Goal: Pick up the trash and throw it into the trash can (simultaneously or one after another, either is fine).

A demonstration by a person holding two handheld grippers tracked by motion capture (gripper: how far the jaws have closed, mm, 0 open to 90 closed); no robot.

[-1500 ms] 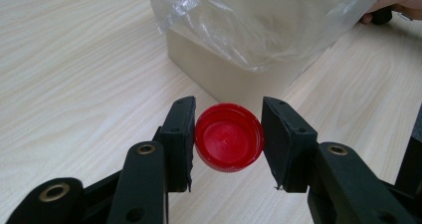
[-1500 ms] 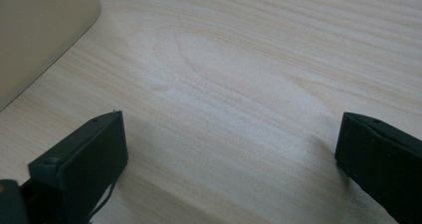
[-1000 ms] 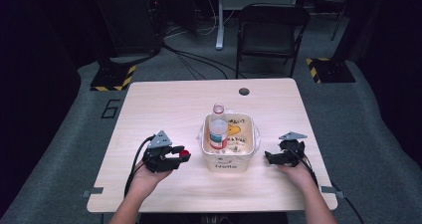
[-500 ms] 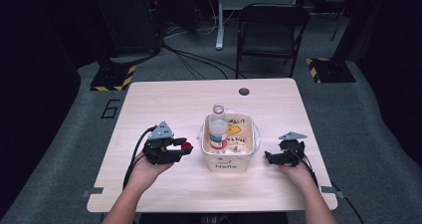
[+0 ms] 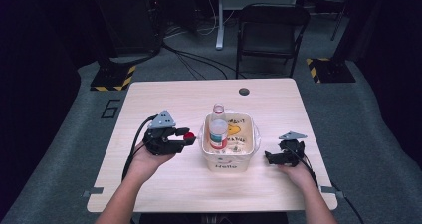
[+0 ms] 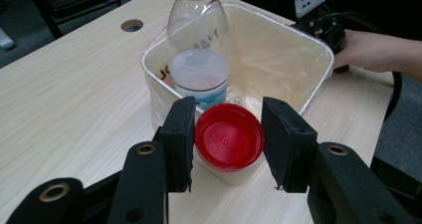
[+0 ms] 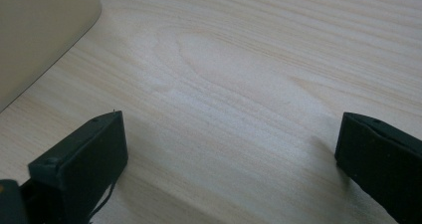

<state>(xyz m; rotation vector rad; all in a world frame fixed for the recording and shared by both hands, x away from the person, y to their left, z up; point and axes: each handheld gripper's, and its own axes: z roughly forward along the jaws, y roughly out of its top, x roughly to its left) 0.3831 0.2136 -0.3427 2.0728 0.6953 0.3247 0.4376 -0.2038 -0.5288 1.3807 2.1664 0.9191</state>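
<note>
Beside the white bin (image 5: 246,160) holding the plastic bottle (image 5: 218,129), the left gripper (image 5: 185,138) has lifted off the table with the red cap (image 6: 229,137) pinched, ready to drop in; right gripper (image 5: 269,159) rests spread.

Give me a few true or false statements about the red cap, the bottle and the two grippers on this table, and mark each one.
1. The left gripper holds a red cap between its jaws. True.
2. The bottle lies flat on the table beside the tub. False: it stands upright inside the white tub.
3. The right gripper is shut on the bottle. False: its jaws are open over bare table.
4. The white tub sits between the two grippers in the high view. True.
5. The bottle has no cap. False: a red cap is on its neck.
</note>
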